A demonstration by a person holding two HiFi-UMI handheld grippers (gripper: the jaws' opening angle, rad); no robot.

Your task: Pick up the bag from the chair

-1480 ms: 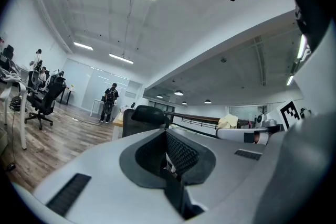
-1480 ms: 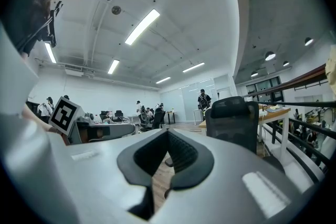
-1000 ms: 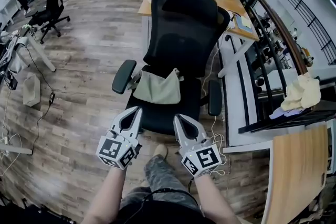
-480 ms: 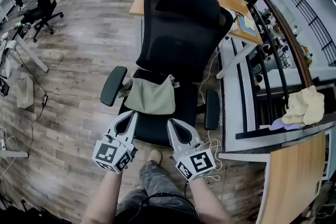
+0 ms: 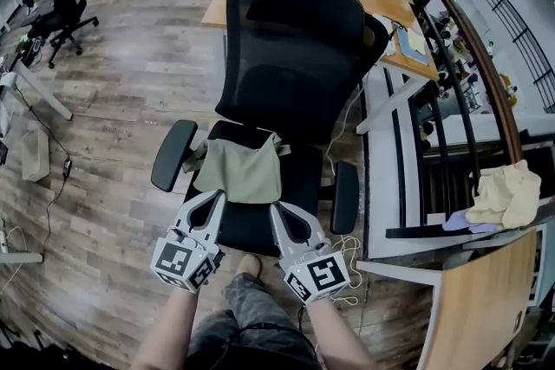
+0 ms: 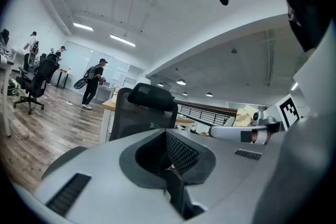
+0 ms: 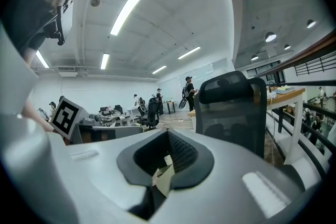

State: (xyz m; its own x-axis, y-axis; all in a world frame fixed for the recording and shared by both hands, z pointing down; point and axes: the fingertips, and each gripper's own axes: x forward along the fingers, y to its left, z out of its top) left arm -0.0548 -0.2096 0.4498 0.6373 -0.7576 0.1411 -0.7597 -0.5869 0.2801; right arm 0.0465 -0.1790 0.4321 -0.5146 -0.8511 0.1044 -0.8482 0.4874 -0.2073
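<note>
The left gripper (image 5: 215, 199) and right gripper (image 5: 277, 210), both closed and empty, point at the bag (image 5: 238, 172) resting on the chair (image 5: 295, 56), evidently lined up to grasp it.

Bright ceiling-strip lighting, sharp focus, heavy fisheye edge distortion.

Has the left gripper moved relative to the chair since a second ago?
Yes. The left gripper has advanced over the chair seat toward the bag; its shut tips now sit at the bag's near edge instead of just short of it.
</note>
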